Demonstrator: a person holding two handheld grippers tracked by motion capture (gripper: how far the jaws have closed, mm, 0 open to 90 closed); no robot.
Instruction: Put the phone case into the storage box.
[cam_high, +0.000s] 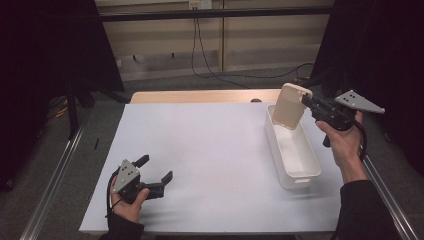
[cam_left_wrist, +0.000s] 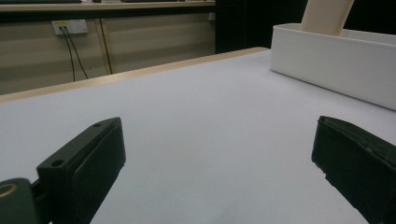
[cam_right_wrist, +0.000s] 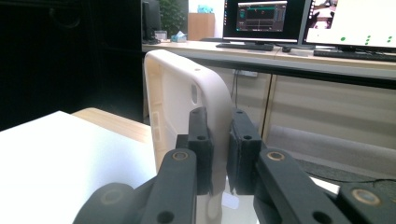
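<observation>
Step in hand, as judged from the scene: seat the lid (cam_high: 291, 106) on the bin (cam_high: 292, 150). The right gripper (cam_high: 306, 101) clamps the lid by one edge, jaws pinched tight on the rim; the lid stands nearly upright, its lower end inside the far end of the bin, its upper end leaning away over the far wall. To do this well, tilt the lid down toward level before lowering; line its long sides up with the bin's long walls; bring the free end down last; keep the grip at the rim so that the jaws stay clear of the bin wall; release only once the lid rests flat on all four edges. Risk: a single-edge hold lets the lid pivot, so move slowly.

The left gripper (cam_high: 156, 172) rests low on the table (cam_high: 200, 145) near its front left, well apart from the bin; its jaws stand wide with nothing between them; it is free to steady the bin if that slides.

Lid: cream plastic, rectangular, rounded corners, a raised lip round the underside (cam_right_wrist: 175, 93), a small slot near the top. Bin: white, long, narrow, open, at the table's right side; no contents can be made out inside it.
</observation>
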